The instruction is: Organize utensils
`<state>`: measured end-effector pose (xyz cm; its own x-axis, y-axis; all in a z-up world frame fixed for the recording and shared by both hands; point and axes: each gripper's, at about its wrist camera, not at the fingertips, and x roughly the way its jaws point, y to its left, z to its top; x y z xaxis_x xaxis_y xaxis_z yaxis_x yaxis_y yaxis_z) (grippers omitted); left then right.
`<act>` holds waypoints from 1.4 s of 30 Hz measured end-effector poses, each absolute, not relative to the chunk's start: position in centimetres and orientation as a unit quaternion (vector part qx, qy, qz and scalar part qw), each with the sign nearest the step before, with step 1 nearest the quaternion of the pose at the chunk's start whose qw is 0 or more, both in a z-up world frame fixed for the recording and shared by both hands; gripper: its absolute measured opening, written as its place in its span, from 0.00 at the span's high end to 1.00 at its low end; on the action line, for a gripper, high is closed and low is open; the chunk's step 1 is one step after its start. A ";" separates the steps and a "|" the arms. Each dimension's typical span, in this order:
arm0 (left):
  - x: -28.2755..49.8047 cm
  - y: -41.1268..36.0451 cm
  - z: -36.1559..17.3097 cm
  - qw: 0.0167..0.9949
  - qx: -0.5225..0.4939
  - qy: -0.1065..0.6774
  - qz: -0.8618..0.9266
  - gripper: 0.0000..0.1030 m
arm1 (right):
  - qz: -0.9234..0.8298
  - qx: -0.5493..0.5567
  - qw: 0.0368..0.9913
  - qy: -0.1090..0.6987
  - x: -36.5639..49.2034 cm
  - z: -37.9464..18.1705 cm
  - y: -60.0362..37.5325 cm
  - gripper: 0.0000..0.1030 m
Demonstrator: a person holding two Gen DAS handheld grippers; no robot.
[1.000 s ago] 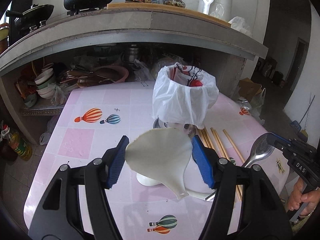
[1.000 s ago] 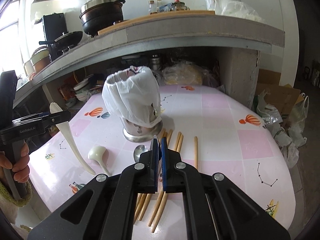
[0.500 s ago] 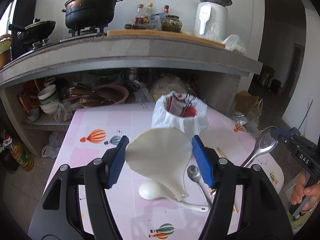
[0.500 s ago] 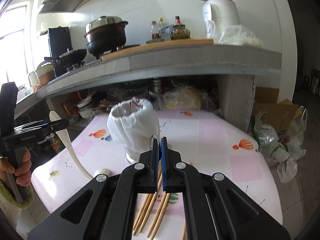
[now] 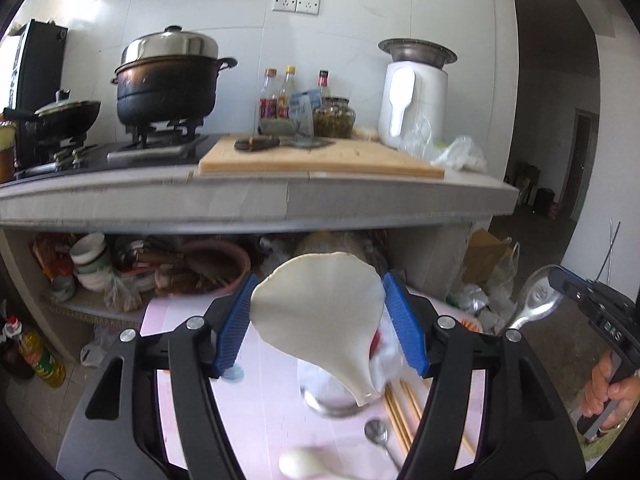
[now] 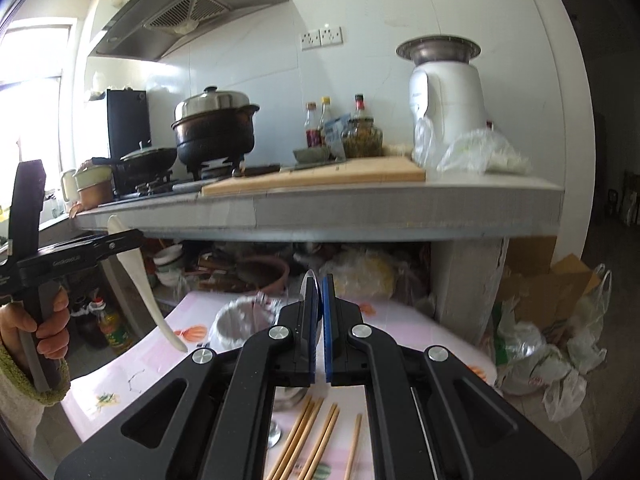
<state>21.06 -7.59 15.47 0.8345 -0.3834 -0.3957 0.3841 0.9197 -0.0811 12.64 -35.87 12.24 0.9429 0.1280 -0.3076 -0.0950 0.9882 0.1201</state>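
change: both lifted clear of bench (image 5: 260,408) | left gripper (image 5: 318,320) clamps rice paddle (image 5: 320,312) | right gripper (image 6: 318,312) pinches metal spoon (image 5: 536,300) | next: holder (image 6: 236,320)

Black pot (image 5: 167,88), cutting board (image 5: 320,160), white appliance (image 5: 414,100)

— What are your hands doing?
— My left gripper (image 5: 316,324) is raised, pointing slightly downward, its blue pads (image 5: 234,326) clamped on the wide blade of a white rice paddle (image 5: 320,312).
— And the other?
— My right gripper (image 6: 318,320) is raised too, jaws pinched on a metal spoon (image 5: 534,300); my right hand (image 5: 610,392) wraps the handle.
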 end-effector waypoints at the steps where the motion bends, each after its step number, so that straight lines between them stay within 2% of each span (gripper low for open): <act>1: 21.7 -7.9 15.8 0.958 0.001 0.206 -0.201 0.40 | 0.056 0.053 0.985 0.155 12.8 12.5 -36.0 0.97; 7: 27.1 -11.1 15.3 0.958 0.021 0.218 -0.188 0.40 | 0.054 0.067 0.983 0.162 13.5 11.8 -36.7 0.97; 15: 32.6 -16.1 9.4 0.947 0.107 0.255 -0.164 0.40 | 0.045 0.089 0.976 0.194 14.7 9.1 -38.1 0.97; 20: 33.7 -17.5 6.2 0.938 0.141 0.278 -0.155 0.40 | 0.041 0.094 0.974 0.201 14.9 8.3 -38.7 0.97; 26: 33.7 -18.1 4.9 0.934 0.157 0.281 -0.153 0.39 | 0.042 0.098 0.972 0.208 15.1 7.7 -39.1 0.97; 42: 33.3 -16.0 5.4 0.934 0.100 0.296 -0.171 0.20 | 0.040 0.083 0.974 0.206 14.6 8.4 -38.2 0.97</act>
